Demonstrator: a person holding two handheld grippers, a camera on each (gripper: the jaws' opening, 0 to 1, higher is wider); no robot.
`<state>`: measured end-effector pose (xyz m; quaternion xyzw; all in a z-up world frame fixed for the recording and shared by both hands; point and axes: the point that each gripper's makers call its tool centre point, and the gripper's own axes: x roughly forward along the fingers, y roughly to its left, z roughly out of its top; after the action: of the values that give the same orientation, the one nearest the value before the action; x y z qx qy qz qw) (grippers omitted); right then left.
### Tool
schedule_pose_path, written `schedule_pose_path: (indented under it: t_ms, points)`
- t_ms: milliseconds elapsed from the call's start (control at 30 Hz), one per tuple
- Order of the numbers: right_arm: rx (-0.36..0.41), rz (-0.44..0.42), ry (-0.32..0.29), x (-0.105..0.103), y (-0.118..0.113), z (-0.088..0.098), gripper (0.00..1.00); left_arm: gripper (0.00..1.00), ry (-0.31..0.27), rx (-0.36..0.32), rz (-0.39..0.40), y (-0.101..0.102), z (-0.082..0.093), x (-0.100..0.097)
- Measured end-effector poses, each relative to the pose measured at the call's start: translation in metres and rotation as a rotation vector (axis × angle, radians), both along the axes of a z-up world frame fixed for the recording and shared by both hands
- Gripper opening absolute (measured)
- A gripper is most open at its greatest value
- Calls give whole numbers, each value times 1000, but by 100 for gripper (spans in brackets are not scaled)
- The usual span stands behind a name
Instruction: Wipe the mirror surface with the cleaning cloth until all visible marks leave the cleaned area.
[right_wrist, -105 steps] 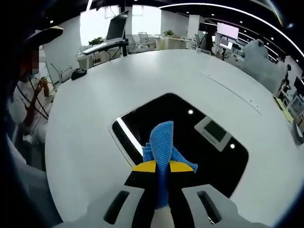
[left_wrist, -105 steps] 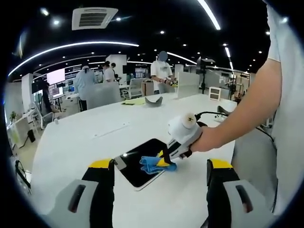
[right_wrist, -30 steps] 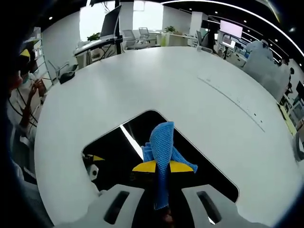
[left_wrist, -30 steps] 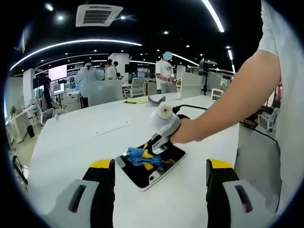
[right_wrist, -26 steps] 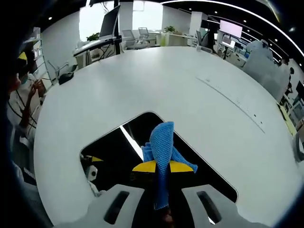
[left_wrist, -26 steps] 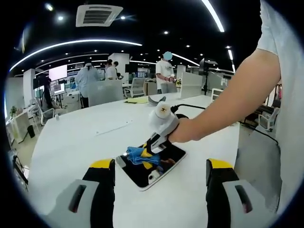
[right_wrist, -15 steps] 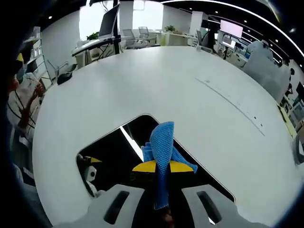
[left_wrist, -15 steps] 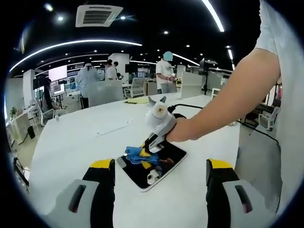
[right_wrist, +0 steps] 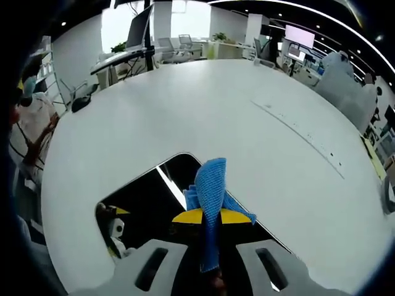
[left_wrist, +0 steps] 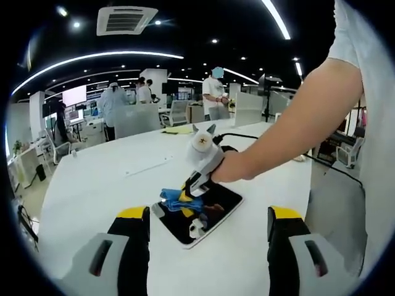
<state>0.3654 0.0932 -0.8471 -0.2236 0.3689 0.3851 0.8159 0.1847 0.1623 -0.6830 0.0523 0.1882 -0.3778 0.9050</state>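
A dark rectangular mirror (left_wrist: 223,201) lies flat on the white table (left_wrist: 92,185), just beyond my left gripper (left_wrist: 208,214). That gripper hovers open, its jaws wide apart and holding nothing. My right gripper (left_wrist: 184,196) comes in from the right, held by a person's hand (left_wrist: 233,166). It presses a blue cleaning cloth (left_wrist: 173,198) onto the mirror's far-left part. In the right gripper view my right gripper (right_wrist: 210,217) is shut on the blue cloth (right_wrist: 210,182), which sticks up between the jaws over the mirror (right_wrist: 145,197). The glass reflects a gripper at its lower left.
The person's forearm (left_wrist: 296,117) crosses the right side of the left gripper view. A black cable (left_wrist: 244,137), a grey object (left_wrist: 199,130) and yellow paper (left_wrist: 174,131) lie farther back on the table. Several people stand by desks beyond. The table's edge (right_wrist: 55,179) curves left of the mirror.
My right gripper has dragged the cloth across the mirror from its near-right side to its far-left part. The left gripper has stayed where it was, open.
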Motion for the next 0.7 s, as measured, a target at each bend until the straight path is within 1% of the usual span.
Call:
schedule_pose_path:
  t_ms: [533, 700]
  points:
    - [0, 1, 3, 10, 5, 0, 2, 77, 8, 4, -2, 1, -5, 1]
    - [-2, -3, 1, 13, 7, 0, 2, 77, 12, 12, 7, 8, -8, 4]
